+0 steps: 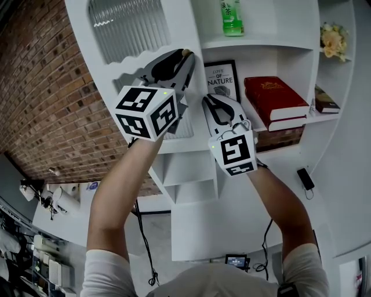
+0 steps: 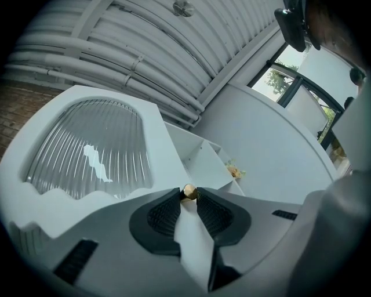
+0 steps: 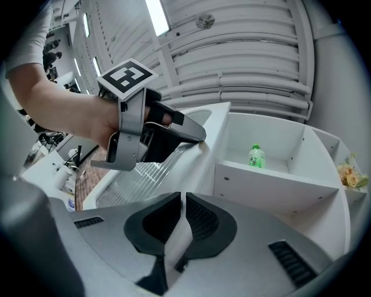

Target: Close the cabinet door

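White cabinet: smooth painted panels with open square compartments and a curved outer side. A rough red-brick wall lies to its left.

Cabinet door: white frame with a wavy-edged window of ribbed, vertically fluted glass. The door stands swung out from the cabinet front, not shut, with its free edge beside the compartment that holds the framed print.

Both bare forearms reach up from the lower edge of the head view, side by side. Each carries a grey gripper with a black-and-white marker cube, and both grippers point slightly upward toward the cabinet.

Left gripper: its black, cross-hatched pads close on the small round brass knob at the door's free edge, which sits pinched between the tips.

Right gripper: it hovers just right of the left one, apart from the door. Its jaws are drawn almost together with only a sliver of gap, and they hold nothing.

Shelf contents: a thick red hardback book lying flat, a green plastic bottle upright, and a cream flower cluster.
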